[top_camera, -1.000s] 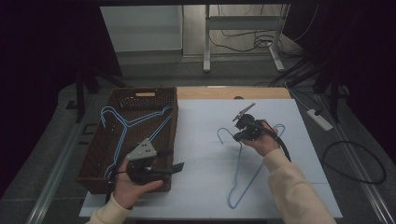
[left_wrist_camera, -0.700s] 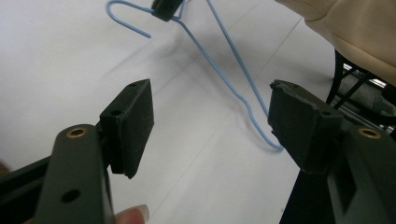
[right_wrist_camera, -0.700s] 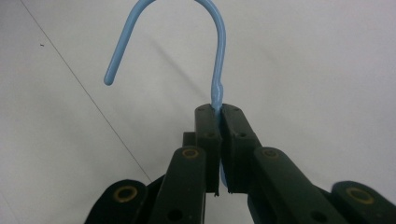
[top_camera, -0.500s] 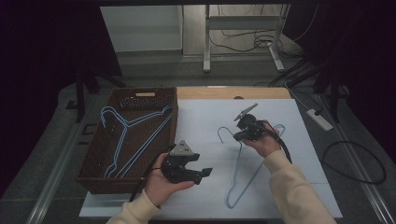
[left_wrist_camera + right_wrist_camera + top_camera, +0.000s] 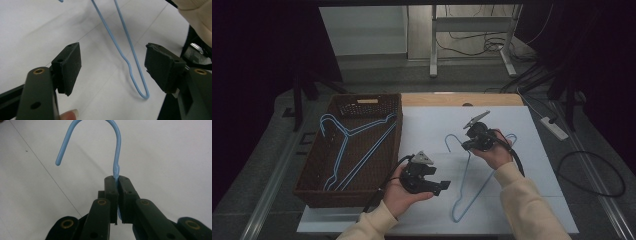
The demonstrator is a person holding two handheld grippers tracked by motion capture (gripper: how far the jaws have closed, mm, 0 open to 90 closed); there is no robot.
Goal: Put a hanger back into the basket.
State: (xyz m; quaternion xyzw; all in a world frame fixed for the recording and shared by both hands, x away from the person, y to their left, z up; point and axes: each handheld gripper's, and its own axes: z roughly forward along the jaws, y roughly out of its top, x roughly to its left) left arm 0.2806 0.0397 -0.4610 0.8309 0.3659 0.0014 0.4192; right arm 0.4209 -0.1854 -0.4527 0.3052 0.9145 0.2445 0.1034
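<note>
Since a second ago, the left gripper (image 5: 443, 186) has swung from the basket (image 5: 314, 172) to white table (image 5: 532, 125), jaws just opening, empty. Right gripper (image 5: 465, 146) clamps the blue hanger (image 5: 472, 192) neck at center; open room at twelve o'clock. No readable writing.

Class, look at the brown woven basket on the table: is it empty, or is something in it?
Not empty. The brown woven basket holds light blue hangers lying flat on its bottom, seen in the high view.

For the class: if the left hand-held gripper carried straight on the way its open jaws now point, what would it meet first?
Probably the lower corner of the blue hanger on the white table cover. The left hand-held gripper frames that bend between its open jaws, though depth is unclear.
</note>
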